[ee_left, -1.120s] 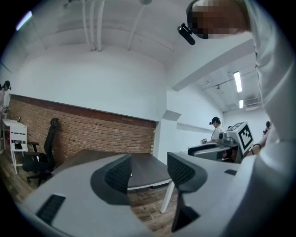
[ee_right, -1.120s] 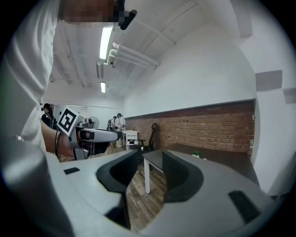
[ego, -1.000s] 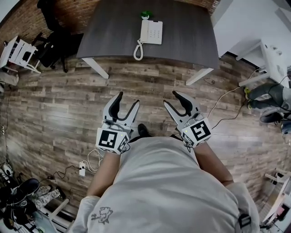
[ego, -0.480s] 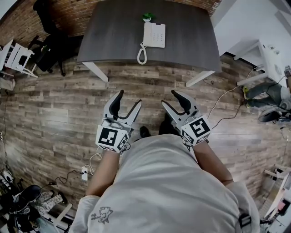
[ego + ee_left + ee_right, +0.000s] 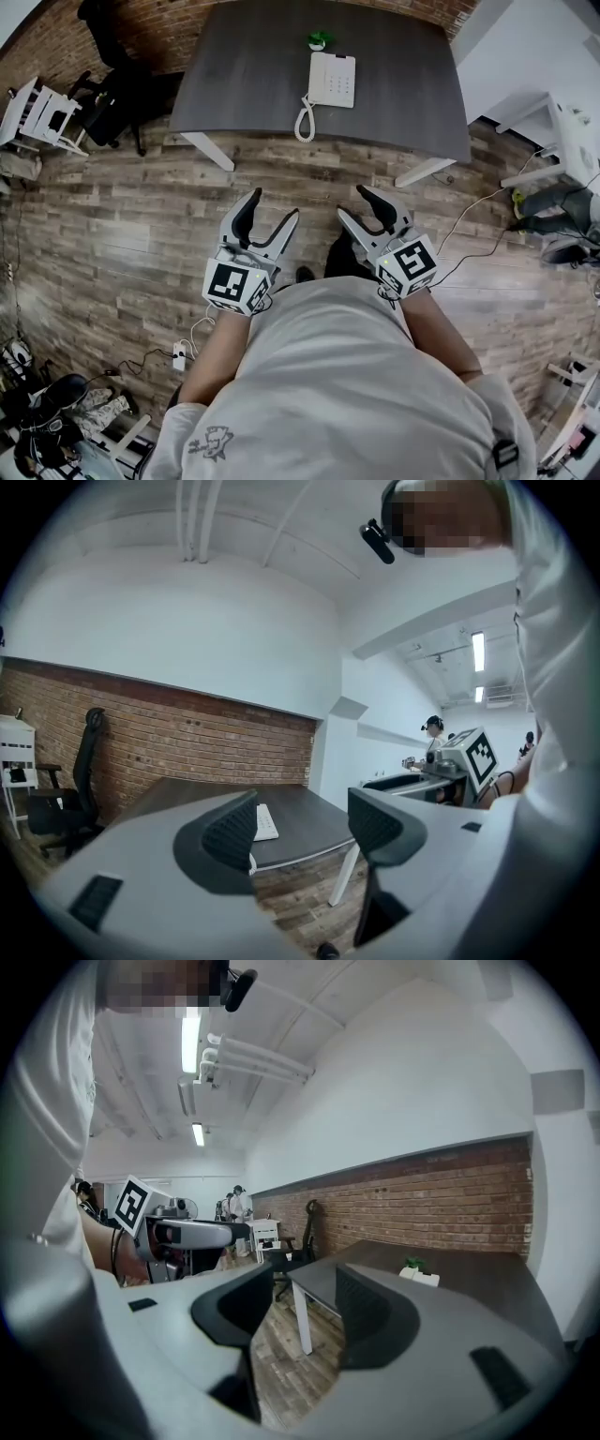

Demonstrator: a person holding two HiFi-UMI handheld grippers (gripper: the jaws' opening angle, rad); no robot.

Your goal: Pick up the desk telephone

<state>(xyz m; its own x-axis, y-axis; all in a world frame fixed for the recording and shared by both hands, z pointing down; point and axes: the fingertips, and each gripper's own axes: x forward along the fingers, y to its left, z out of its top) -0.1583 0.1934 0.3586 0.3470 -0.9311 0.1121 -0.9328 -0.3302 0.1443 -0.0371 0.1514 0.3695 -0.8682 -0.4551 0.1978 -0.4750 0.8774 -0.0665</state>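
The white desk telephone lies on the dark grey desk at the far side of the wood floor, its coiled cord hanging toward the desk's near edge. Both grippers are held in front of the person's chest, well short of the desk. My left gripper is open with nothing between its jaws; in the left gripper view the telephone shows just past the left gripper. My right gripper is open and empty too. In the right gripper view the telephone sits far beyond the right gripper.
A small green plant stands behind the telephone. A black office chair and a white rack stand left of the desk. A power strip with cables and shoes lie on the floor at left. White furniture is at right.
The desk and telephone have come nearer and lower in the head view as the person walks toward them. Both grippers moved along, jaws slightly wider.
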